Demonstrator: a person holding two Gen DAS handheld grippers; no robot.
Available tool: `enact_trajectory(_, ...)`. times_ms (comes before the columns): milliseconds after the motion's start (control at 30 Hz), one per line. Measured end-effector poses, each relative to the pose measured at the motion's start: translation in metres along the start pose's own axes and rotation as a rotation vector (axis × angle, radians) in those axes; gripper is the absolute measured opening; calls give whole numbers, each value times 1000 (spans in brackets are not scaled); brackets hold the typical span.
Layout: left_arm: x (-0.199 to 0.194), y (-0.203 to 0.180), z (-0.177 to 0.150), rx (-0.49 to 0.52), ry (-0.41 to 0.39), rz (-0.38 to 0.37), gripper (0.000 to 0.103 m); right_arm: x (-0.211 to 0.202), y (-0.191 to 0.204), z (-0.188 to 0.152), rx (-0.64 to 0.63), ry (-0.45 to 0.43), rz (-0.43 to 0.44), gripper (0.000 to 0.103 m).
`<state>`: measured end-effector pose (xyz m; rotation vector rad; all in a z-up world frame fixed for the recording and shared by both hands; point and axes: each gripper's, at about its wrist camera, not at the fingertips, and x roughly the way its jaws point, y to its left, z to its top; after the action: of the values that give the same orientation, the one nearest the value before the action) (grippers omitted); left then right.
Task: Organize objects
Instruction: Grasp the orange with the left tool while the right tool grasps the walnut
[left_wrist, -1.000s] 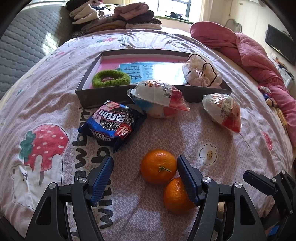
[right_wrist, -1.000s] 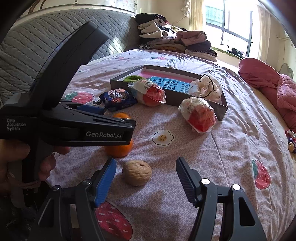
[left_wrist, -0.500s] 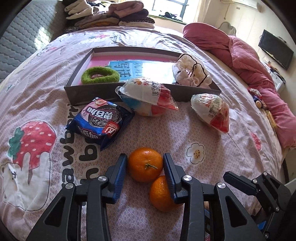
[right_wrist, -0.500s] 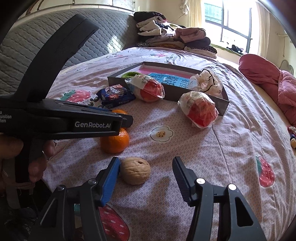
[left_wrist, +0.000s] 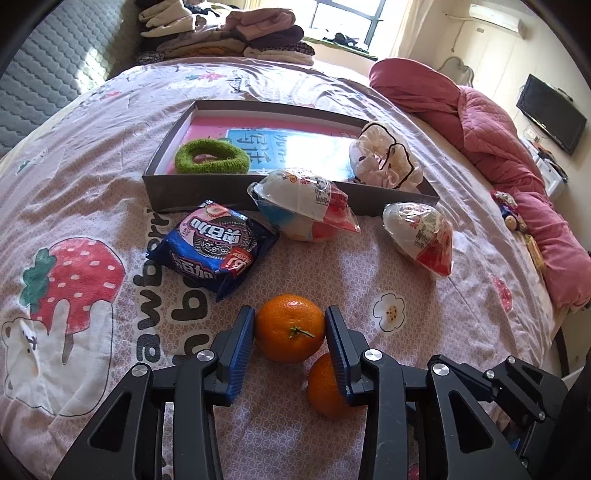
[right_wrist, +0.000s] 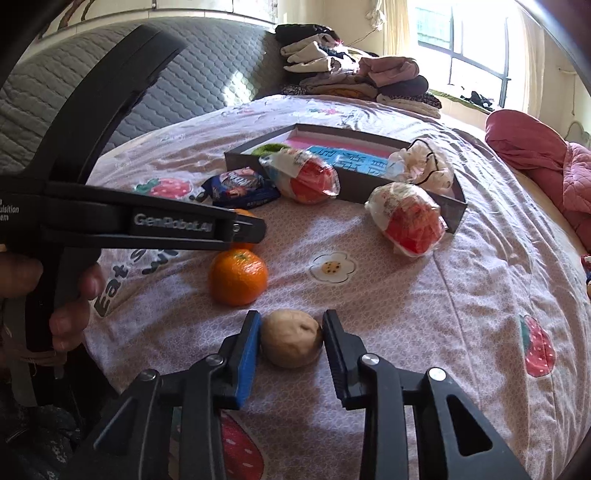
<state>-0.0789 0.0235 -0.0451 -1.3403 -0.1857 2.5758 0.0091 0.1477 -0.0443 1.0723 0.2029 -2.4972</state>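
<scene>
Left gripper clamps a mandarin — right gripper closing around a walnut.

Bright daylight from the window, glare on the tray, sharp focus, fisheye bending and dark corners

Both handheld tools are matte black plastic. The left gripper has two angular black arms with triangular cut-outs, round silver screws at the joints, and ribbed blue pads on its fingers. The right gripper is built alike, with one blue pad showing. White lettering reads "GenRobot.AI" along the left tool's side, with smaller white print near its handle.
</scene>
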Motion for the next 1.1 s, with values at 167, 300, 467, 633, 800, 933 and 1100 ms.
enact_trajectory(167,-8,-1,0,8,-19,-4,40,-6,-5,3,25,-36,0,35)
enact_trajectory(300,-13,-3,1,17,-29,-5,40,-9,-5,5,32,-54,-3,35)
enact_trajectory(467,-19,-6,1,30,-48,-2,40,-14,-10,8,47,-84,-13,35)
enact_trajectory(633,-24,-9,1,49,-62,-1,40,-14,-12,11,50,-93,-24,35)
enact_trajectory(800,-32,-10,0,56,-81,-8,40,-17,-14,15,50,-109,-47,35)
enact_trajectory(933,-40,-9,2,56,-102,-10,40,-21,-18,23,52,-134,-60,35)
enact_trajectory(1100,-50,-8,5,56,-138,-18,40,-25,-19,32,46,-164,-72,35)
